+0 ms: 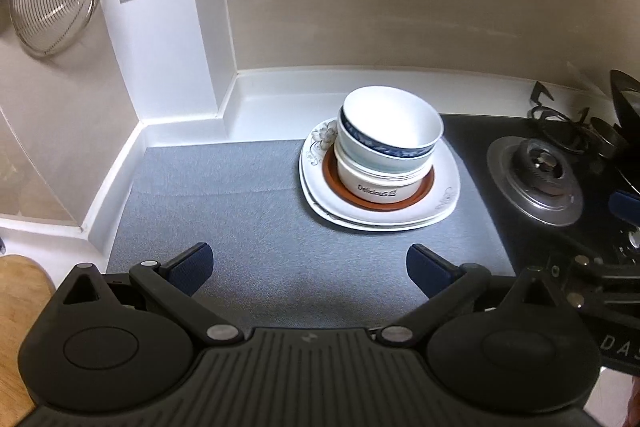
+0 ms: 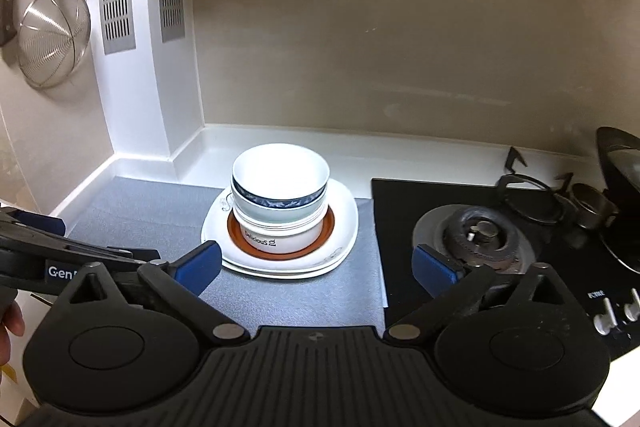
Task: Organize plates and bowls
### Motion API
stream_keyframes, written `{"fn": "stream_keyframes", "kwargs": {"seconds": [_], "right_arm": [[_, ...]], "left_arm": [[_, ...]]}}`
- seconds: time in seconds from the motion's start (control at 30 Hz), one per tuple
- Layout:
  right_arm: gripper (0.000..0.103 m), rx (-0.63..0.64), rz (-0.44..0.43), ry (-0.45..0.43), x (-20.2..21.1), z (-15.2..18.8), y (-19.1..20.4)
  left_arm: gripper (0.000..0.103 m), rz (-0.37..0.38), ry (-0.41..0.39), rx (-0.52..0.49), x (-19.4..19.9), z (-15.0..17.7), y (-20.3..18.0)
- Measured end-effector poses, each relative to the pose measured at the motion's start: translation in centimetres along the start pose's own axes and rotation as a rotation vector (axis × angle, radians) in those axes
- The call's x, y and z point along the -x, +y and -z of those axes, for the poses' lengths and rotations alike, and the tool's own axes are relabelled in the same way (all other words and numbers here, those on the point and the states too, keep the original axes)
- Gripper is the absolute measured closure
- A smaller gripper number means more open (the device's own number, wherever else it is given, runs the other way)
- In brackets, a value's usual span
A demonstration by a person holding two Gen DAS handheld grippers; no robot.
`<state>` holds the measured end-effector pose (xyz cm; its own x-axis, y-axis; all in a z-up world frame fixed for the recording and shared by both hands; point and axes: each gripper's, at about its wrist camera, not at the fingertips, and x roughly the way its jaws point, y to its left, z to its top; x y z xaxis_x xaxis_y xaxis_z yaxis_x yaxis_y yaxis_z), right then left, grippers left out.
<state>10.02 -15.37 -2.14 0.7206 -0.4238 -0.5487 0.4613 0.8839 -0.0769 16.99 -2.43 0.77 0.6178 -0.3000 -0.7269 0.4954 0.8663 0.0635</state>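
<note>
Bowls (image 1: 390, 143) are nested, top one white, blue-rimmed beneath, on stacked white plates (image 1: 440, 203). Left claw (image 1: 310, 265) and right claw (image 2: 318, 265) both spread, empty.

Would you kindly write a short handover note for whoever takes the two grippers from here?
Left tongs: open, empty, held above the grey mat, short of the stack.
Right tongs: open, empty, in front of the stack, near the edge of the gas hob.
Dishes: all in one pile on the mat. White square plates at the bottom, a brown-rimmed plate on them, then the "Delicious" bowl, a blue-patterned bowl, and a white bowl tilted on top.
Done: stacking looks finished.
Left: possibly level the top bowl; otherwise withdraw.
</note>
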Motion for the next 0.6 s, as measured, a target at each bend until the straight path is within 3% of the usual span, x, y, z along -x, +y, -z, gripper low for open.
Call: {"fn": "stream_keyframes", "kwargs": {"seconds": [0.6], "right_arm": [[0.000,-0.076,0.026,0.029,3.1,2.0,-0.8]], "left_arm": [[0.000,-0.020,-0.038,-0.043,2.9,2.0,-1.4]]}}
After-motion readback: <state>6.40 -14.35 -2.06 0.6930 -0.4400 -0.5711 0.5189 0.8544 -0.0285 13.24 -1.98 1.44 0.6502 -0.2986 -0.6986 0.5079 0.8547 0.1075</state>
